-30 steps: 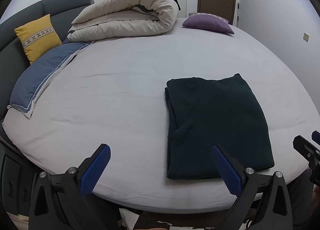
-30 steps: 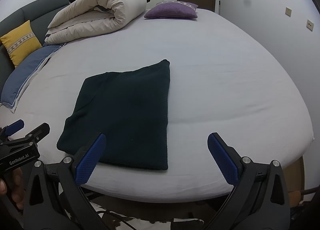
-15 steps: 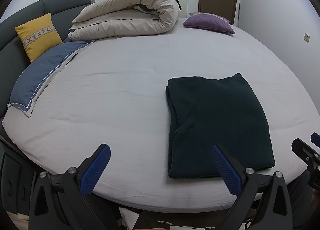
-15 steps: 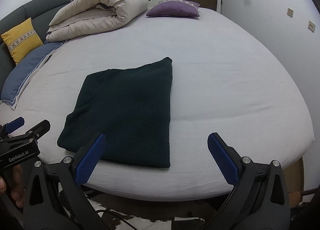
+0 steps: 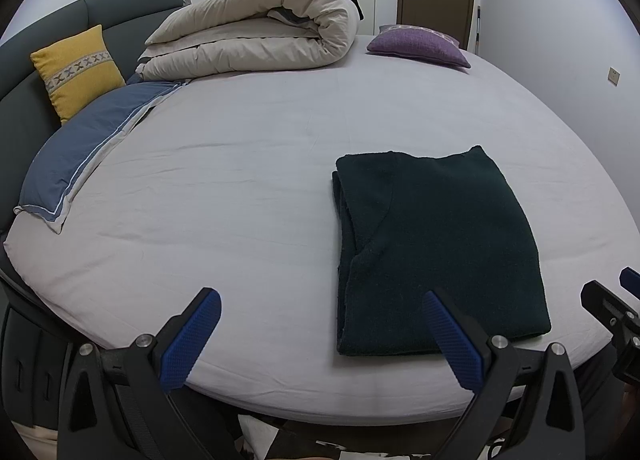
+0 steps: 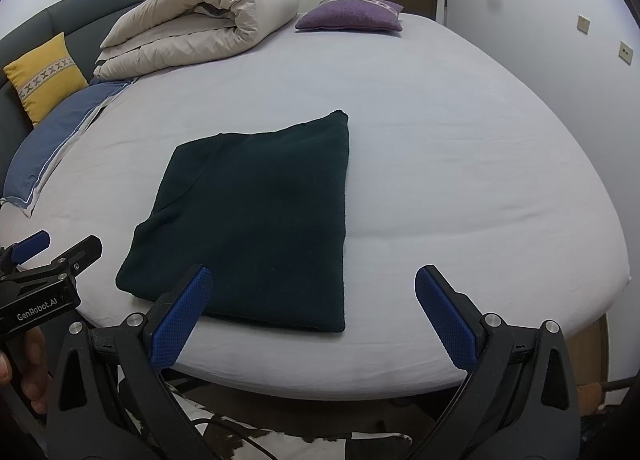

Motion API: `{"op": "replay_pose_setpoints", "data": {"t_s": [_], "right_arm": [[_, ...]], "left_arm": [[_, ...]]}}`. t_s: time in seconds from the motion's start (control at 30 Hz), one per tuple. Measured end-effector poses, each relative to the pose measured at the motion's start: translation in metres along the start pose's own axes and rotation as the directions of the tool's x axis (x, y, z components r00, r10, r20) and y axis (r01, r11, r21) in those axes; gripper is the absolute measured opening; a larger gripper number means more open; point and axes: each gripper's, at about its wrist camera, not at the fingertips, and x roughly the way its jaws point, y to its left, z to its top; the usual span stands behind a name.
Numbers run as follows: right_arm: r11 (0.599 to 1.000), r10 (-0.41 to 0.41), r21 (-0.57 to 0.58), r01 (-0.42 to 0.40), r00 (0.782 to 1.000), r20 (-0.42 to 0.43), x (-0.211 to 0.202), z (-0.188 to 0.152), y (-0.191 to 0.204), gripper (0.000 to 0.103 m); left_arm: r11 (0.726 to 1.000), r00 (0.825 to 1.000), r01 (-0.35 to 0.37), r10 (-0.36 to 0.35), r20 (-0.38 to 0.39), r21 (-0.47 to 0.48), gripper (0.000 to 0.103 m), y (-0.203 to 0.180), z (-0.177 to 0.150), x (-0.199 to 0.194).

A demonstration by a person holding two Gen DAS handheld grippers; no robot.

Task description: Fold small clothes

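A dark green folded garment point(image 5: 436, 244) lies flat on the bed point(image 5: 240, 188) near its front edge; it also shows in the right wrist view point(image 6: 260, 220). My left gripper point(image 5: 320, 324) is open and empty, held at the bed's front edge, left of the garment. My right gripper point(image 6: 312, 304) is open and empty, held at the front edge just before the garment's near right corner. Neither touches the cloth. The left gripper's side shows at the left of the right wrist view point(image 6: 44, 272).
A rolled beige duvet point(image 5: 256, 36) lies at the back of the bed, with a purple cushion point(image 5: 418, 46) to its right. A yellow cushion point(image 5: 76, 70) and a blue pillow point(image 5: 84, 152) lie at the left by the grey headboard. A wall stands at the right.
Both grippers have drawn back slightly from the bed; the view has shifted a little. The garment has not moved.
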Motion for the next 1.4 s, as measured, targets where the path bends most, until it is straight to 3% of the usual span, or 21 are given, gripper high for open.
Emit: {"op": "replay_pose_setpoints", "data": {"t_s": [1.4], "right_arm": [[1.0, 0.0, 0.002, 0.0, 1.0, -0.003, 0.0008, -0.0008, 0.0012, 0.103]], "left_arm": [[1.0, 1.0, -0.002, 0.002, 0.002, -0.001, 0.103, -0.0012, -0.0028, -0.0001]]}}
